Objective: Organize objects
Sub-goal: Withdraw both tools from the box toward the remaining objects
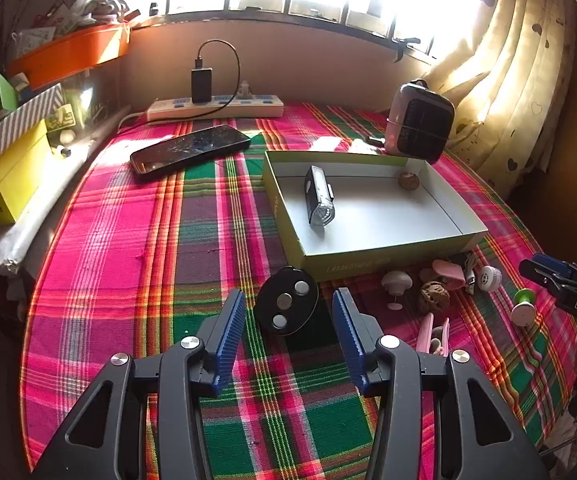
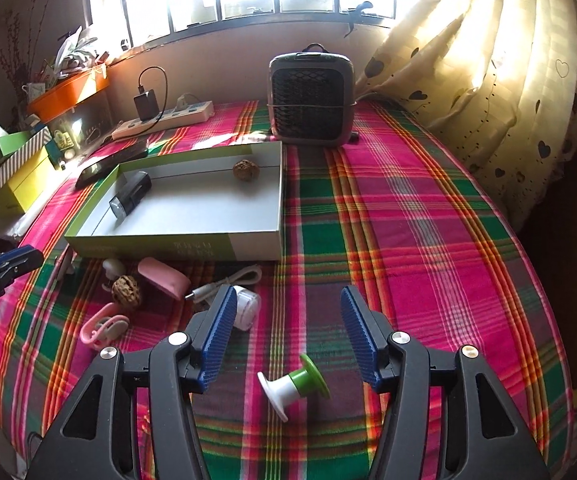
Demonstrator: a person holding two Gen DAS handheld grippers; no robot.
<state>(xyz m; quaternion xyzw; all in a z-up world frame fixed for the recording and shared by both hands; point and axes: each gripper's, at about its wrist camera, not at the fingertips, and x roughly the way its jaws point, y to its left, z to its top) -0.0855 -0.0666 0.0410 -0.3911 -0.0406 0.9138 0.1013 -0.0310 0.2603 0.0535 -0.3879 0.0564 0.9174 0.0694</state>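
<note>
Spool point(image 2: 293, 387) of green and white plastic lies tipped on the cloth in front of the box point(image 2: 176, 246), between the wide right claw point(image 2: 288, 344), likely light and rolly, so pinch its thin middle

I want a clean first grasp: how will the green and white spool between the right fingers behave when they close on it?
The green and white spool lies tilted on its side, so a nudge would probably roll it in an arc. Its smooth plastic may slip on the narrow waist. The right hand-held gripper is open and straddles it.
</note>
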